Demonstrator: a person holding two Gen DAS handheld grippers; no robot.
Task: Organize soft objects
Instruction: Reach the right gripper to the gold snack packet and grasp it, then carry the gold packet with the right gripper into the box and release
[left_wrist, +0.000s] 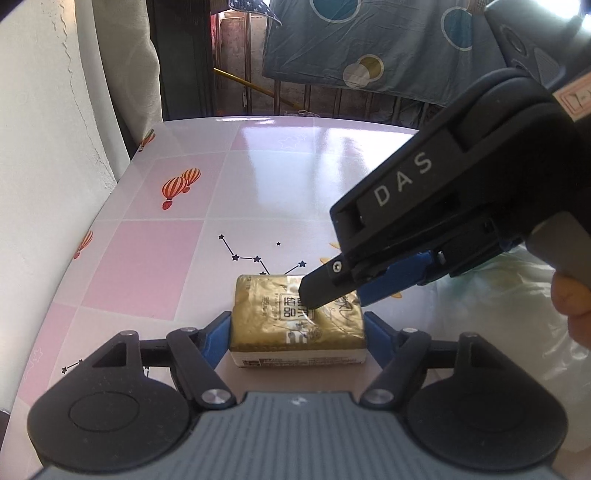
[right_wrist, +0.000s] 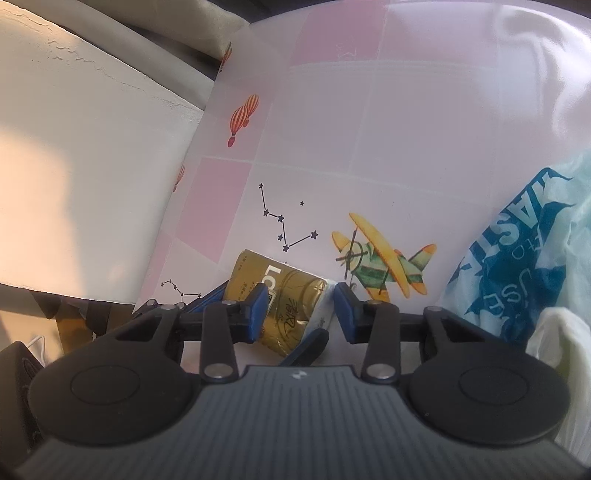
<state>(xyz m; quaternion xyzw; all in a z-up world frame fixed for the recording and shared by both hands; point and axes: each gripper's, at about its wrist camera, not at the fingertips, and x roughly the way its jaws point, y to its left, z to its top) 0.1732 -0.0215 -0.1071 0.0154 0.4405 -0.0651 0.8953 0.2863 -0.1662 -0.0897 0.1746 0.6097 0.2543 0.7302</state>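
Left gripper (left_wrist: 297, 325) pinches gold tissue pack (left_wrist: 295, 325) on table (left_wrist: 147, 266); right gripper (right_wrist: 301, 310) hovers above, 2 fingers spread.

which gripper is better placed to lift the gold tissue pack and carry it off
Left, probably. The left gripper has a blue finger against each side of the gold tissue pack, squared up. The right gripper hangs open above it, one fingertip on its top.

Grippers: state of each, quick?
Left gripper: shut on the gold foil-wrapped tissue pack.
Right gripper: open, fingers astride the pack, not gripping.
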